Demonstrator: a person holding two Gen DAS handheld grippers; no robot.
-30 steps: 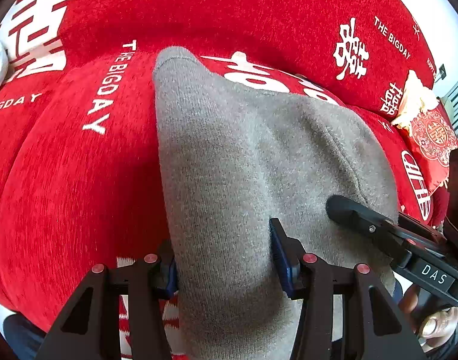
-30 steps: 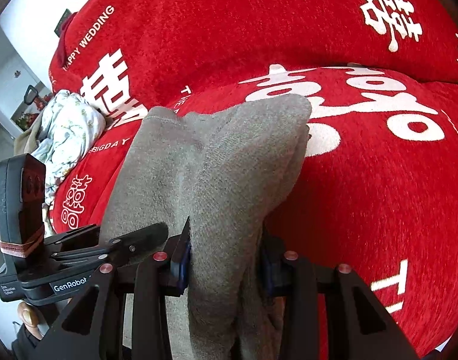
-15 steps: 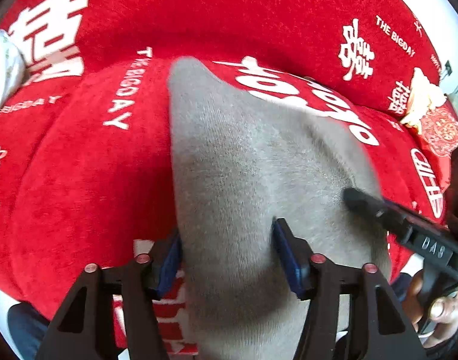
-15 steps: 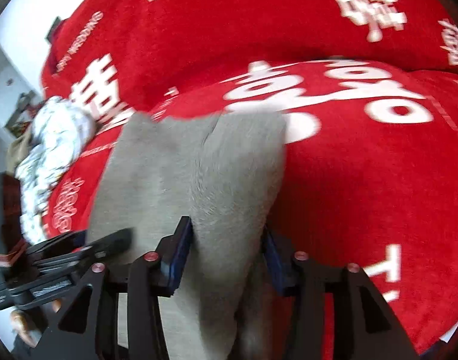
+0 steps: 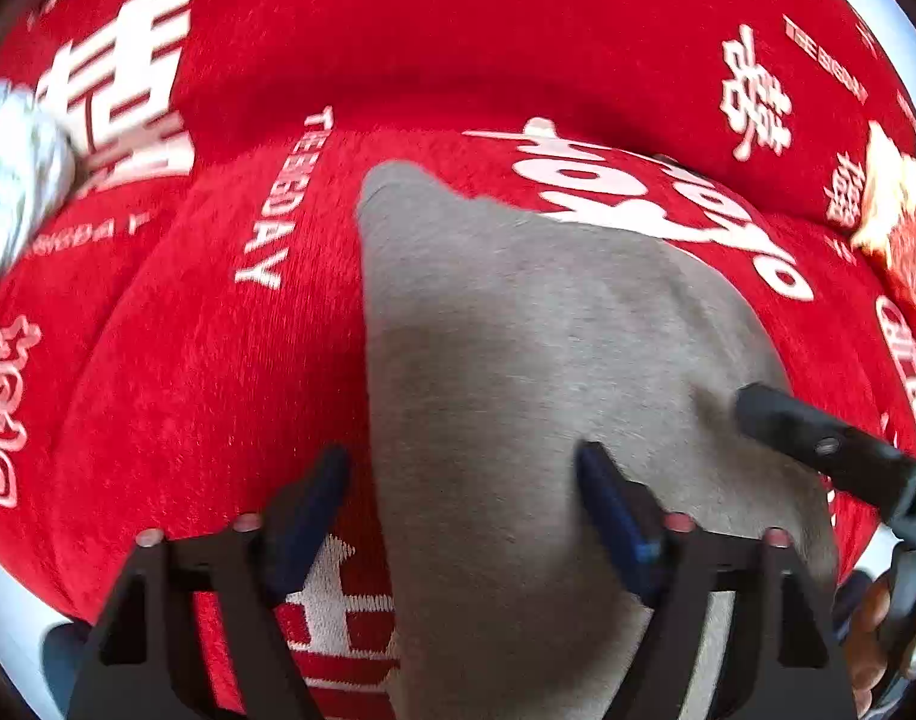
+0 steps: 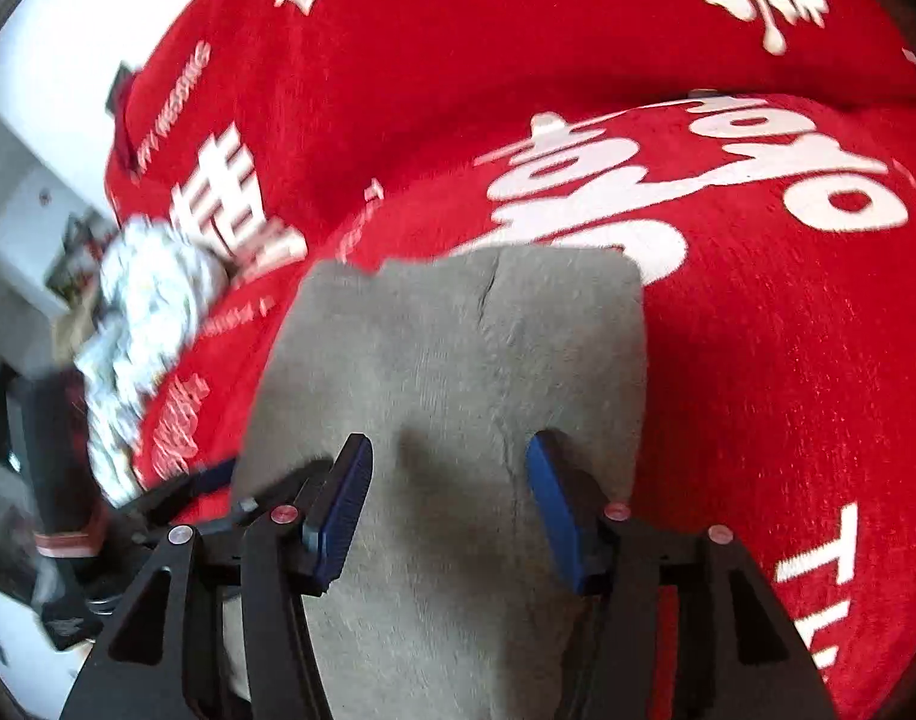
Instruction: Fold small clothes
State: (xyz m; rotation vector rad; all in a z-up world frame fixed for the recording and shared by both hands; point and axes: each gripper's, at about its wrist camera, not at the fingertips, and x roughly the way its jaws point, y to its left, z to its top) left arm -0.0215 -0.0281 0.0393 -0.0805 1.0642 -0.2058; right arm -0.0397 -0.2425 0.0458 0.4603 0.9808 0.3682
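While the grey cloth is lying on the red sofa, both grippers are sitting at its near edge, and the step in hand looks like the let-go after a fold. The left gripper is standing with its jaws wide: the left pad is resting on the red cover just beside the cloth's left edge, and the right pad is pressing on the grey knit. The right gripper is also standing with its jaws parted, the cloth running between the blue pads, though I cannot tell whether the pads are touching it. In the right wrist view the cloth is showing a squared far edge with a seam down the middle, so it appears to be doubled over already.

My judgement is that the next move is calling for drawing both grippers back toward the near side without dragging the soft knit, then either a second fold across the middle or a light press to flatten it. Snagging a loose layer could undo the fold.

Counting: one grey cloth, two grippers, one red sofa with white lettering, one crumpled white bundle at the far left, and one yellowish thing at the far right.
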